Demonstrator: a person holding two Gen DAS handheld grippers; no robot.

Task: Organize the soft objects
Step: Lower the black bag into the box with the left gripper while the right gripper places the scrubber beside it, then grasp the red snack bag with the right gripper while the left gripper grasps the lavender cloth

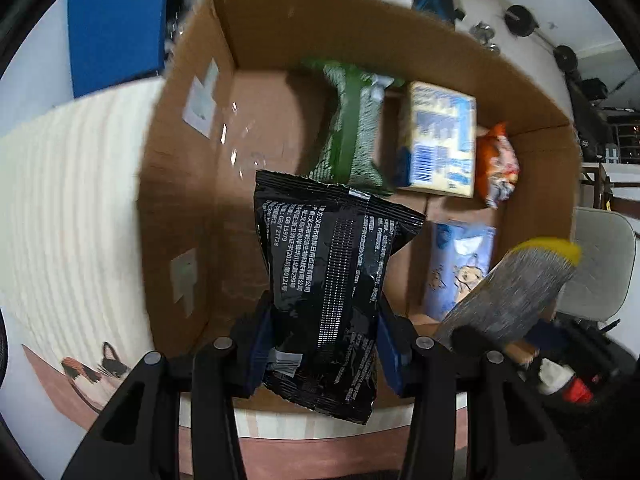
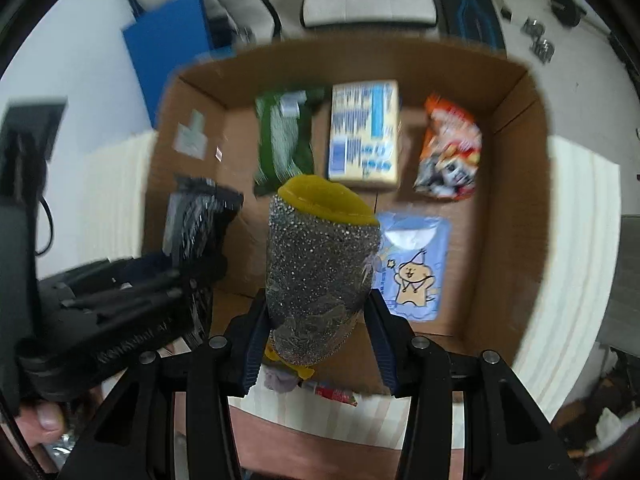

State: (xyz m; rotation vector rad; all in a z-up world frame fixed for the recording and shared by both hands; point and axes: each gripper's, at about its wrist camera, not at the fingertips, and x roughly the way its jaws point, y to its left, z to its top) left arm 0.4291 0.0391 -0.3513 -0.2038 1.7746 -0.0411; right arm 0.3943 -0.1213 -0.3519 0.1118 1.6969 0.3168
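Black glossy film is what the left gripper (image 1: 324,344) has hold of: its 2 blue-padded jaws pinch the lower part of a crinkly black packet (image 1: 332,292), which stands up in the centre of the left wrist view, above the near edge of the cardboard box (image 1: 192,184). The right gripper (image 2: 316,344) is closed around a silver-speckled sponge (image 2: 320,276) with a yellow top, centre frame in the right wrist view, also over the box's near side. On the box floor lie 4 items: a green packet (image 2: 282,140) and a yellow-and-blue pack (image 2: 364,132) in the upper middle, an orange snack bag (image 2: 448,152) at upper right, and a light-blue pouch (image 2: 416,264) at centre right. The slippery film could slide out of the pinch. With both tools close together, they could knock each other, or a careless drop could land the packet or sponge on the pouch or outside the box.
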